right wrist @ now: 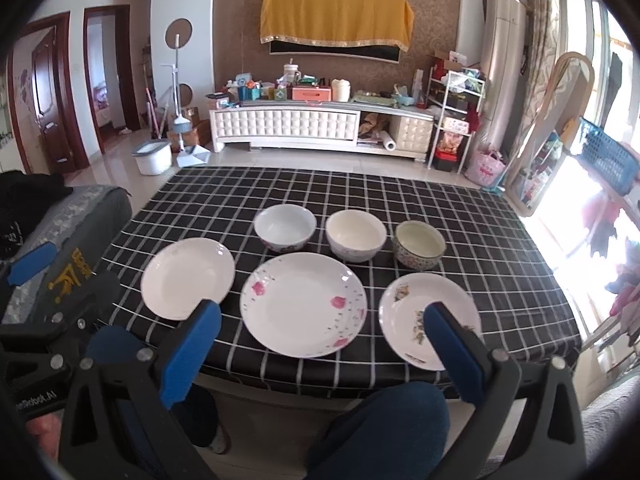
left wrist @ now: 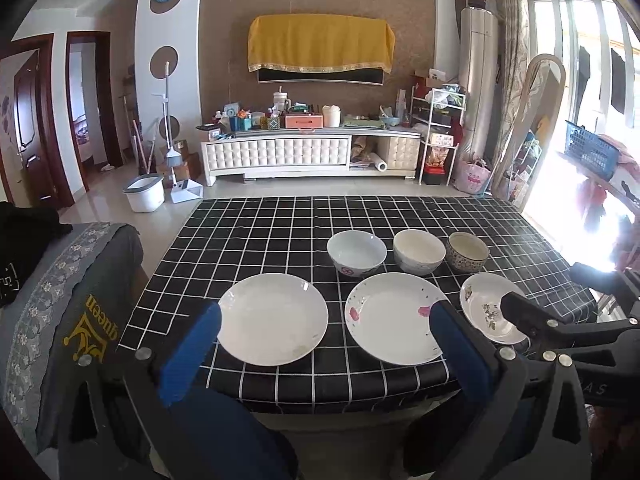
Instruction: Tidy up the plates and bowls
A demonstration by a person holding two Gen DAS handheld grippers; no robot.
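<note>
- We sit at a black checked tablecloth in a living room, with bare cloth beyond the dishes.
- Our right gripper and left gripper hang wide open and empty at the near edge.
- Just ahead lie the plain plate, the pink-flowered plate and the small plate; behind them, three bowls.
- We judge stacking starts here: slide one finger under a plate's rim, lift level, and keep clear of the table's front drop.

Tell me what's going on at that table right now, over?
Left gripper and right gripper open, empty, short of the table. Three plates in the front row, three bowls behind, none stacked. Nothing in the way.
</note>
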